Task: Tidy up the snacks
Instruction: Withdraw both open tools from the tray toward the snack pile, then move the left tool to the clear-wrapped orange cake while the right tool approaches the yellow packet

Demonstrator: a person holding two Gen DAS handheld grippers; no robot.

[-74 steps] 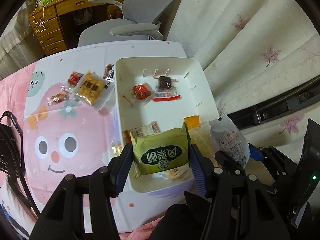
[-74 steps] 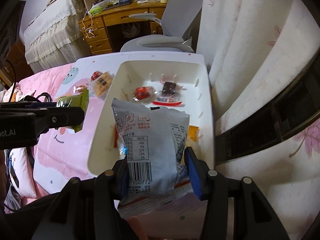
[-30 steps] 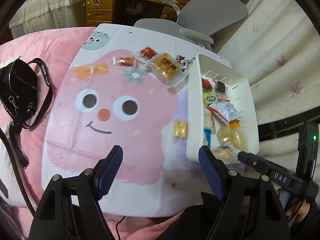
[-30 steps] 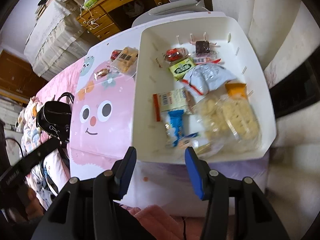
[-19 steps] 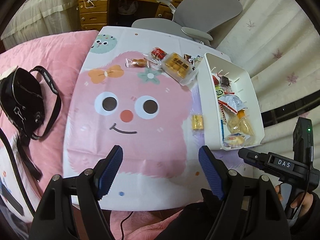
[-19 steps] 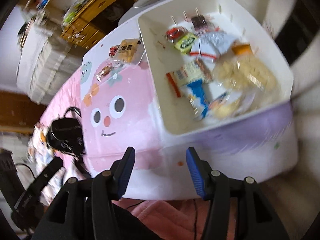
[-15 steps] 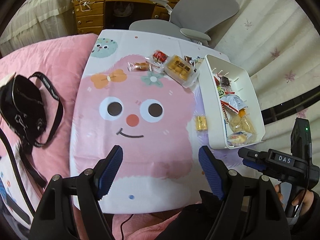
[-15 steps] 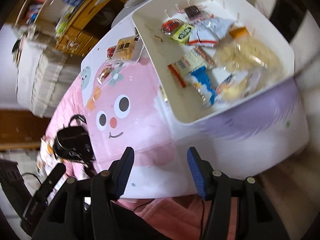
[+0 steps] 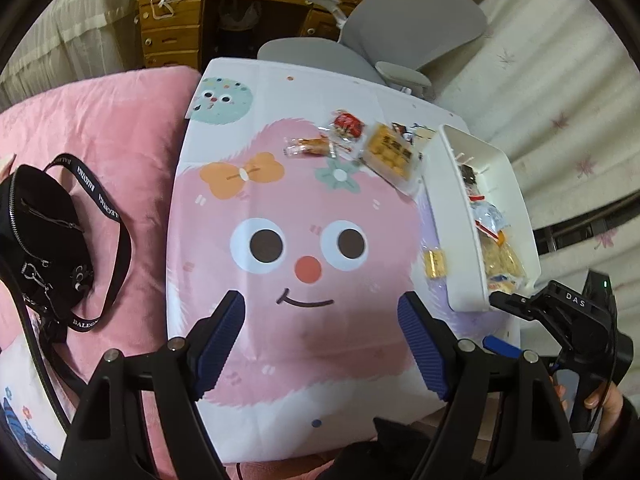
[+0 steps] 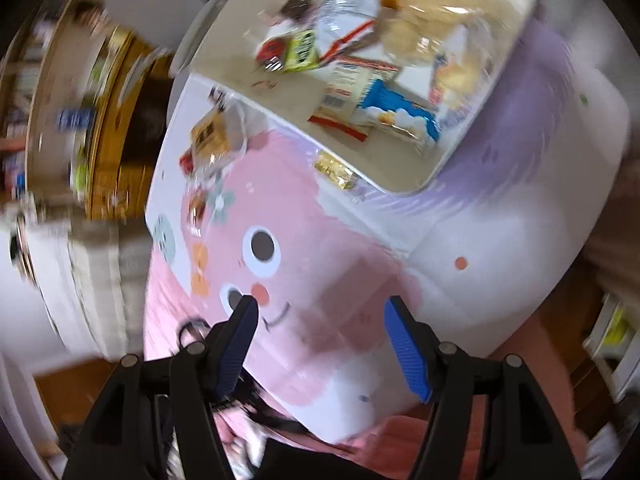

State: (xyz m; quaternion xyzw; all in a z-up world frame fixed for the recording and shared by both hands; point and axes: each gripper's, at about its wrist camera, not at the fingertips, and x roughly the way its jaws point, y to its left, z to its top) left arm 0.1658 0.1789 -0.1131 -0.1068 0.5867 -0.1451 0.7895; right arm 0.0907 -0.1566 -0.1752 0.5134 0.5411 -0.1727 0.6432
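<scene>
A white bin stands at the right edge of the cartoon-face table cover and holds several snack packets. Loose snacks lie left of it: a yellow cookie pack, a red packet, an orange-brown candy and a small gold packet. My left gripper hangs open over the smiling mouth, nothing between its fingers. My right gripper is empty too, its jaws opening, tilted over the cover's near side; its view is blurred. It also shows in the left wrist view, by the bin's near end.
A black shoulder bag with a strap lies on the pink bedding at the left. A grey office chair and a wooden desk stand behind the table. A flowered curtain hangs to the right.
Both snacks were let go into the bin. Both grippers have since pulled back from it toward the cover's left side. The right gripper rolled strongly and its jaws widened.
</scene>
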